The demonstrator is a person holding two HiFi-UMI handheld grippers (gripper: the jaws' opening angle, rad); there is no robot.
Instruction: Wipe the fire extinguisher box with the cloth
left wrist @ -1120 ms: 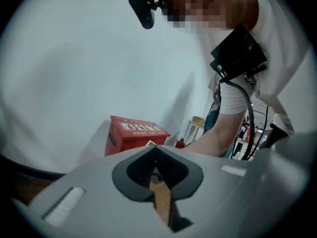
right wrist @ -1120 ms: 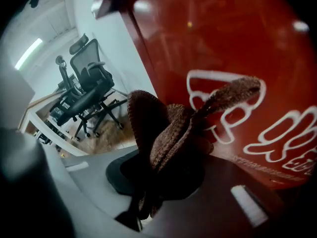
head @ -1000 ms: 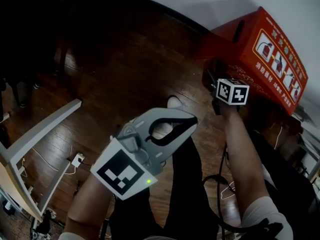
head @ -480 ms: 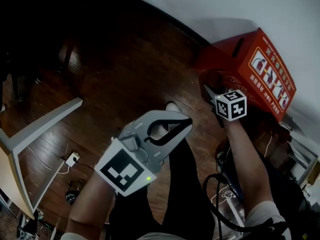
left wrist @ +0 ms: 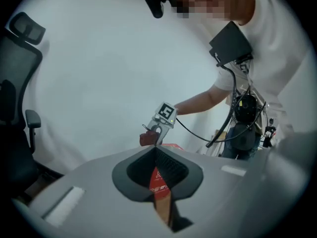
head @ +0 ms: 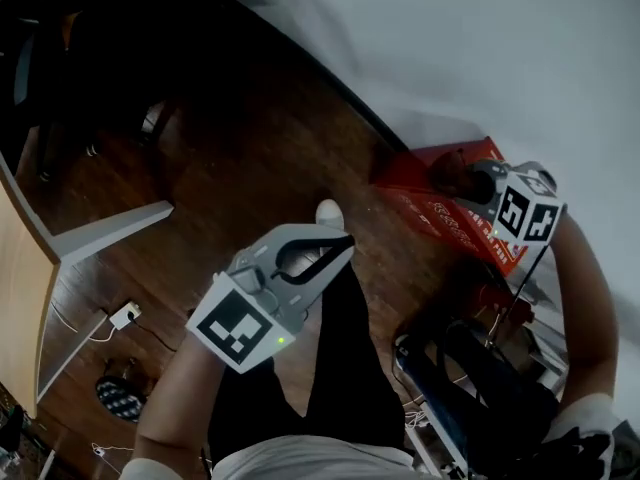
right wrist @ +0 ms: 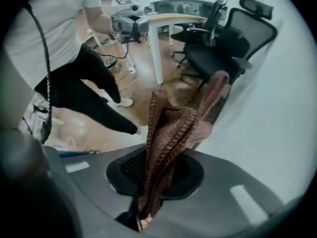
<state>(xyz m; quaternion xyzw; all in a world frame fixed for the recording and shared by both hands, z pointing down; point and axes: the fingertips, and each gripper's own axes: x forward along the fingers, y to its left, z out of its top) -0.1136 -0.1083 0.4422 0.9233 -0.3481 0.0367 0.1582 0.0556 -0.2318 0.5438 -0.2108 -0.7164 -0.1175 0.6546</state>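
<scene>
The red fire extinguisher box (head: 440, 218) stands on the wooden floor against the white wall. My right gripper (head: 466, 181) is at the box's upper end, shut on a brown knitted cloth (right wrist: 171, 125) that stands up out of its jaws (head: 452, 176). My left gripper (head: 338, 244) hangs over the floor left of the box, shut with nothing in it. In the left gripper view the right gripper (left wrist: 157, 131) and cloth (left wrist: 147, 139) show ahead, and the box (left wrist: 157, 182) shows through the gap behind the closed tips.
A white desk leg (head: 105, 230) and a wooden desk top sit at the left, with a power strip (head: 124, 315) and cables on the floor. Black gear and cables (head: 480, 378) lie to the right of the person's legs. Office chairs (right wrist: 220, 43) stand behind.
The right gripper with the cloth has moved right and up along the box toward the wall. The head view has swung, so the box looks smaller. The left gripper has barely moved.
</scene>
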